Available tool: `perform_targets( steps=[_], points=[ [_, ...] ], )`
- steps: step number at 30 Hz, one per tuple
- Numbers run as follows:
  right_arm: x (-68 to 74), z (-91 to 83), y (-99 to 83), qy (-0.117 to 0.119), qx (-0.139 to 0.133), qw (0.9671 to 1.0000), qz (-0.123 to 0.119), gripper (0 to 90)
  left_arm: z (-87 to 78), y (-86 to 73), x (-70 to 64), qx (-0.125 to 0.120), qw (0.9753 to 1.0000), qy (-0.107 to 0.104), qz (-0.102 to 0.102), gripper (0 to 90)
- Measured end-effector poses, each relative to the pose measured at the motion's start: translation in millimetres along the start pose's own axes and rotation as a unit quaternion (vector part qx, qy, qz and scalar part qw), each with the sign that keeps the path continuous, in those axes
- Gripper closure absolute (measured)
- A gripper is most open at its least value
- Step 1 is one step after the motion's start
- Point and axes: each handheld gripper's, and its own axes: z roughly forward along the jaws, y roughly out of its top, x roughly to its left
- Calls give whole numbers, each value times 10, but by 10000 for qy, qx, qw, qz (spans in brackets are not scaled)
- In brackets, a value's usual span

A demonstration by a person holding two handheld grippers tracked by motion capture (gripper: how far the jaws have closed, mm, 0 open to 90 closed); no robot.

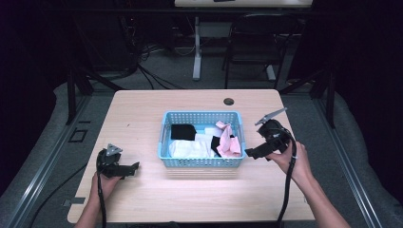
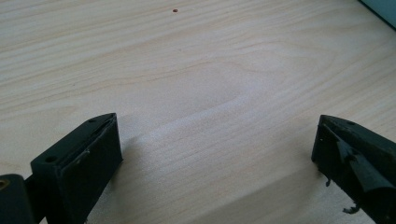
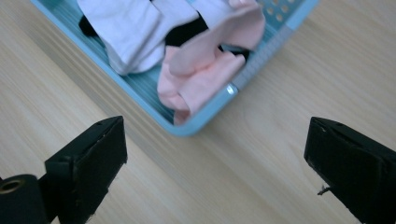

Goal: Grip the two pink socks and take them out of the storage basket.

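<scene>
The room is dark, with a grey floor [image 1: 43, 142], a tangle of black cables [image 1: 142, 57] beyond the table, a white-legged desk [image 1: 196, 47] and a black chair [image 1: 252, 42] farther back. The table [image 1: 142, 114] is a pale wood-grain rectangle with rounded corners, smooth and matte, with a small round cable hole [image 1: 228, 101] near its far edge.

At its centre stands a light blue plastic basket [image 1: 164, 137], rectangular, its walls pierced in a lattice. Soft folded cloth lies inside: a white piece [image 1: 190, 148] toward the near left, a black piece [image 1: 183, 131] at the far left, and a pink piece [image 1: 227, 137] crumpled at the right end, draped up toward the basket's corner in the right gripper view [image 3: 205, 70].

The right gripper [image 1: 252, 153], black and blocky, is held just off the basket's right side, angled at that corner; its jaws stand wide apart with nothing between them. The left gripper [image 1: 134, 166] rests low over bare table, well left of the basket, jaws likewise spread wide and empty. A tiny dark speck [image 2: 175, 10] marks the wood ahead of it.
</scene>
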Motion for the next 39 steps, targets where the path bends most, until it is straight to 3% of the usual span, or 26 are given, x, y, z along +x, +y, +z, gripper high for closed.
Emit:
perform_targets(
  steps=[4, 5, 13, 16, 17, 25, 28, 38, 39],
  points=[
    [106, 120, 222, 123, 20, 9997, -203, 60, 2, -1, -1, -11, 10000, 10, -2, 13],
    [125, 182, 287, 195, 137, 9993, -273, 60, 2, -1, -1, -11, 10000, 10, -2, 13],
    [192, 617, 488, 381, 639, 9970, -209, 148, 3, 0, 1, -16, 10000, 1, 6, 13],
    [195, 754, 516, 305, 874, 9956, -163, 177, 2, 1, 3, -6, 10000, -13, 10, 13],
    [200, 798, 512, 310, 840, 9960, -60, 197, 2, 1, 3, -4, 10000, -14, 12, 13],
    [175, 965, 513, 144, 1265, 9919, -13, 312, 4, 1, 3, -13, 10000, -11, 12, 14],
    [178, 1005, 502, 15, 1312, 9914, 31, 374, 4, 1, 3, -14, 10000, -10, 12, 13],
    [233, 1089, 505, -391, 1476, 9882, -120, 463, 4, 1, 2, -13, 10000, -7, 14, 13],
    [249, 1109, 488, -435, 1371, 9896, -40, 472, 4, 1, 2, -13, 10000, -7, 13, 13]
  ],
)
